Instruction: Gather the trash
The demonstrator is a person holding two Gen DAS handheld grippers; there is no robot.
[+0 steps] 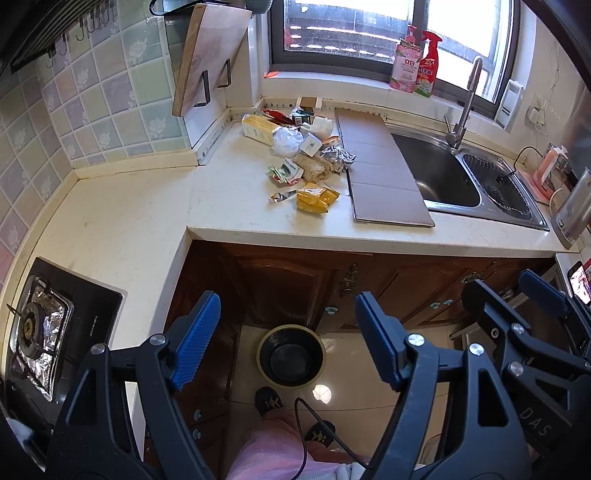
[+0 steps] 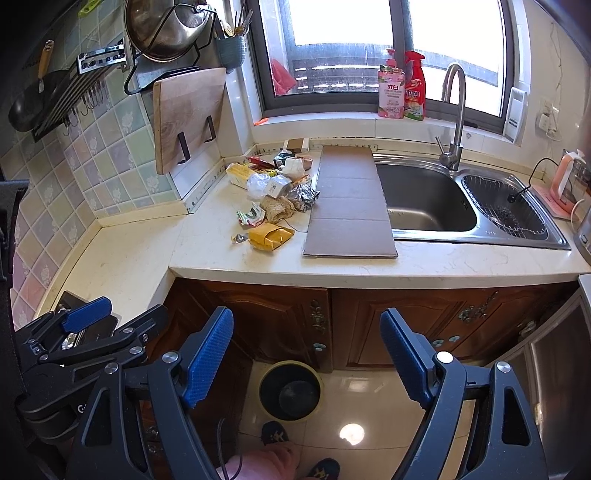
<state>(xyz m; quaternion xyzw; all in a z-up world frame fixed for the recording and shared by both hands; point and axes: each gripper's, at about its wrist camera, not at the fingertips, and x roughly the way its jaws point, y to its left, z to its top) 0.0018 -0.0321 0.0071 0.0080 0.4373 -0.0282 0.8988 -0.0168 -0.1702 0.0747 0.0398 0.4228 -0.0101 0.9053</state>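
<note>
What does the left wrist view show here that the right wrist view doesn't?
Only the left wrist view shows the gas stove with foil around its burner. Only the right wrist view shows the hanging pot, the black pan and the utensil cup on the wall. Both share the trash pile on the counter, the cardboard sheet, the sink, the bin on the floor, and both open, empty tools: left, right.

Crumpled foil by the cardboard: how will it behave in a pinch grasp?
The foil looks thin and heavily creased, so it will probably crush rather than resist the fingers. Likely very light for its bulk. It touches the brown fibre wad, so a push may drag that along.
</note>
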